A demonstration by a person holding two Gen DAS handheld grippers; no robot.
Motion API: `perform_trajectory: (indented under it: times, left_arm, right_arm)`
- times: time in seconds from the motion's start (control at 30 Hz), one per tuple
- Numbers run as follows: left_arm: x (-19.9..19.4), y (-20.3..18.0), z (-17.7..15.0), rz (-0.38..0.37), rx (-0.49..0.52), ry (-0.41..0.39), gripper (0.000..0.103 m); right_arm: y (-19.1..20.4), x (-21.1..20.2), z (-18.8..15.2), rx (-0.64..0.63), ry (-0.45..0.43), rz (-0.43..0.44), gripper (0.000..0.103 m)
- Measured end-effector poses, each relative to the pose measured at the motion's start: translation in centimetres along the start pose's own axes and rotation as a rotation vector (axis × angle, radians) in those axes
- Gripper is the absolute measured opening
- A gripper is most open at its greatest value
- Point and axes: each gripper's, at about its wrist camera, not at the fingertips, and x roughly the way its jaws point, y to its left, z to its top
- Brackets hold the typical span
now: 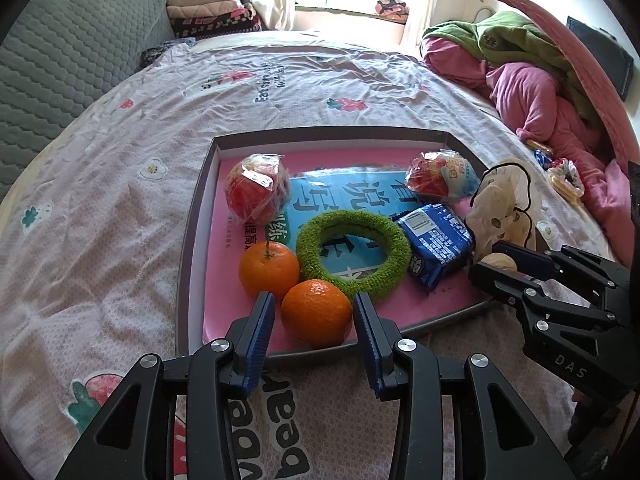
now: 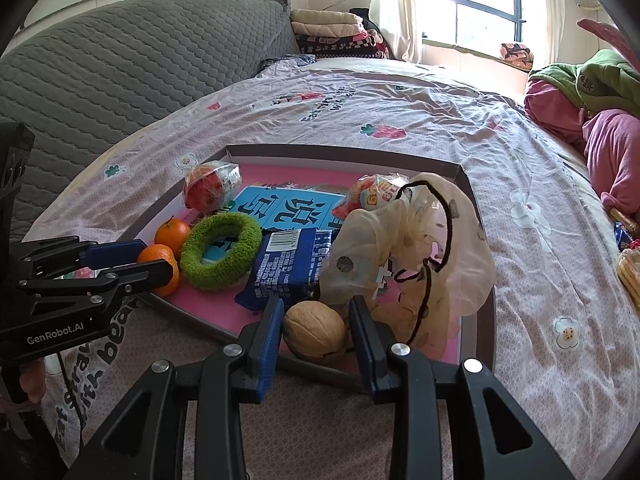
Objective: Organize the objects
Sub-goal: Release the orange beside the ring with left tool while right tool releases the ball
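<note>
Left gripper (image 1: 314, 312) clamped on orange (image 1: 316, 312), right gripper (image 2: 316, 330) on walnut (image 2: 315, 332), lower centre; firm, round, roll-prone, best held mid-girth

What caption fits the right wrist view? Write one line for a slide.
Right gripper clamps a walnut at the tray's near edge, beside a sheer bag, blue snack pack and green ring.

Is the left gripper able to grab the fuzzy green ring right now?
Probably not straight away. The near orange sits between the left gripper's pads, and the green ring lies just behind it in the tray. From above the ring is uncovered, so setting the orange aside should free the way.
</note>
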Motion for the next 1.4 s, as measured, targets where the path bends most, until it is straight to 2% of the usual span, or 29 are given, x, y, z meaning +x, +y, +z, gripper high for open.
perform_trajectory:
  times: [0.53,0.9,1.4]
  left_arm:
    - [-1.2,-0.4,-0.1,-0.003,0.01,-0.02,0.042]
    - [-2.3,-0.2,-0.1,0.005,0.011,-0.035,0.042]
    - [-3.2,0.0,0.0,0.015,0.005,-0.054,0.044]
  right_arm:
    - [0.6,-0.4,-0.2,-0.022,-0.005,-0.019,0.034]
    - [1.1,-0.9,-0.2,-0.047,-0.017,-0.042,0.044]
    - [1.5,-1.6,-0.1,-0.063,-0.052,-0.061,0.046]
